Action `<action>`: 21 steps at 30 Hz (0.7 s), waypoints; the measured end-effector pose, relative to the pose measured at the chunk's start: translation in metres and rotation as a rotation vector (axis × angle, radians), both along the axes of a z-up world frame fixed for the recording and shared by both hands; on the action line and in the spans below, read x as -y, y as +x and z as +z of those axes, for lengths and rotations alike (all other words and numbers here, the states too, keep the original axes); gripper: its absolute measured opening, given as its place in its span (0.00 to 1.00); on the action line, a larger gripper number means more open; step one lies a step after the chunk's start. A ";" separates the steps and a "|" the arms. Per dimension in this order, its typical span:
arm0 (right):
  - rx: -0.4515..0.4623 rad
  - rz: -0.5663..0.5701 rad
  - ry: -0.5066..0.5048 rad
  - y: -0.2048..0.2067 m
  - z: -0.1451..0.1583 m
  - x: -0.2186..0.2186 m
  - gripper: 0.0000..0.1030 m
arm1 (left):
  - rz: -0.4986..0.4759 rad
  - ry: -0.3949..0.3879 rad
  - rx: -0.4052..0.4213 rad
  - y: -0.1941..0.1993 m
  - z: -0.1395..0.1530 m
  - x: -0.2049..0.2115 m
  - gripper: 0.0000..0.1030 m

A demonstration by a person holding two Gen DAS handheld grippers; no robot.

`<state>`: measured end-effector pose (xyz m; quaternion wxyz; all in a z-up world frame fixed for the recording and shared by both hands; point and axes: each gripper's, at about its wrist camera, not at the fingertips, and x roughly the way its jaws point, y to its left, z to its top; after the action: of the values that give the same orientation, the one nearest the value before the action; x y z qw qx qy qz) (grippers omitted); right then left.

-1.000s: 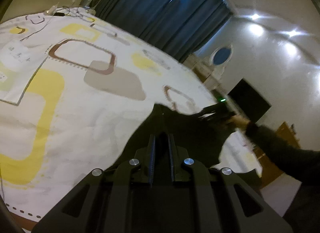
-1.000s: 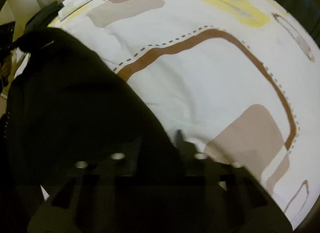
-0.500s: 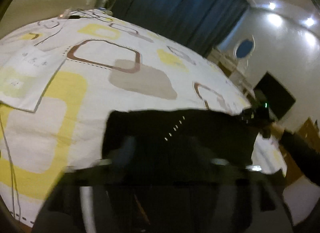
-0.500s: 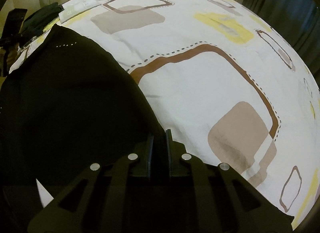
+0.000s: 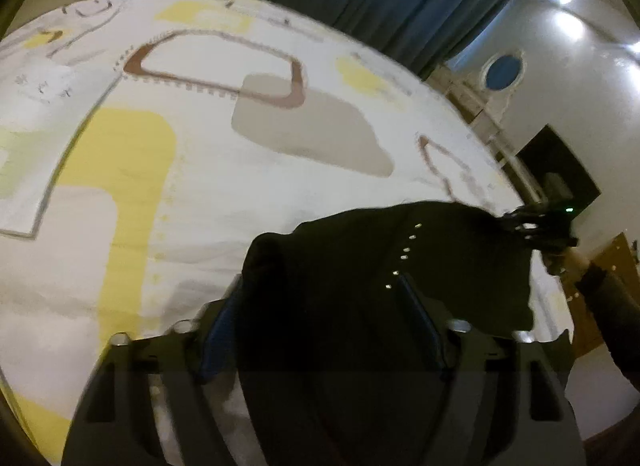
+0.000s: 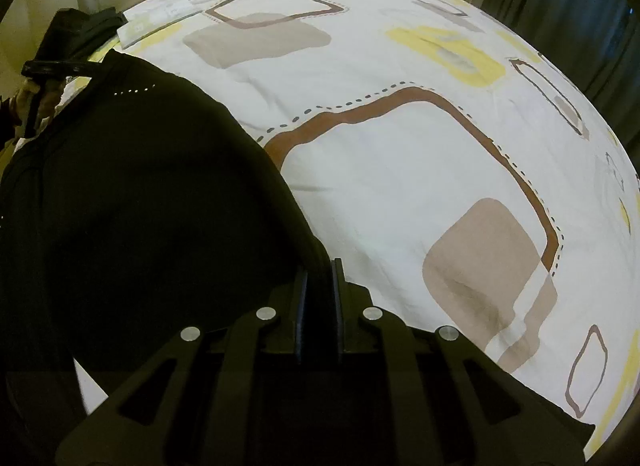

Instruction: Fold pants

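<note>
black pants (image 6: 132, 201) spread on bed (image 6: 400, 169), long edge spanning claw to claw | right claw (image 6: 319, 278) clamped on its corner | left claw (image 5: 320, 302) spread apart, fabric bunched between fingers, unpinched | right nearer next fold

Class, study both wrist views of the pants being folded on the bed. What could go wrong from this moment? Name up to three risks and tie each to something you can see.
1. The left gripper stands open around the black pants, so that corner may drop and skew the fold.
2. The right gripper pinches only the fabric's edge, which might slip free.
3. The pants look bunched on the patterned bedsheet, so wrinkles could get folded in.
</note>
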<state>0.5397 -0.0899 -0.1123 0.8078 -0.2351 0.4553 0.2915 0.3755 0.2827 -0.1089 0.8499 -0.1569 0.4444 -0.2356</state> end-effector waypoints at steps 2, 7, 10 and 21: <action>0.011 0.002 -0.001 -0.004 0.003 0.000 0.10 | 0.003 0.017 -0.041 0.008 -0.007 0.003 0.16; 0.061 -0.015 0.009 -0.022 0.017 0.003 0.08 | 0.002 0.016 -0.015 0.004 0.002 0.004 0.08; 0.099 -0.033 0.028 -0.043 0.031 0.008 0.08 | 0.000 -0.053 0.038 -0.009 0.020 -0.002 0.08; 0.272 -0.111 0.084 -0.191 0.088 0.025 0.08 | -0.105 -0.246 0.187 -0.096 0.079 -0.011 0.08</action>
<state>0.3482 -0.1152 -0.0247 0.8859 -0.2130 0.3414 0.2307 0.2799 0.2941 -0.0301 0.8485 -0.2139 0.3386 -0.3459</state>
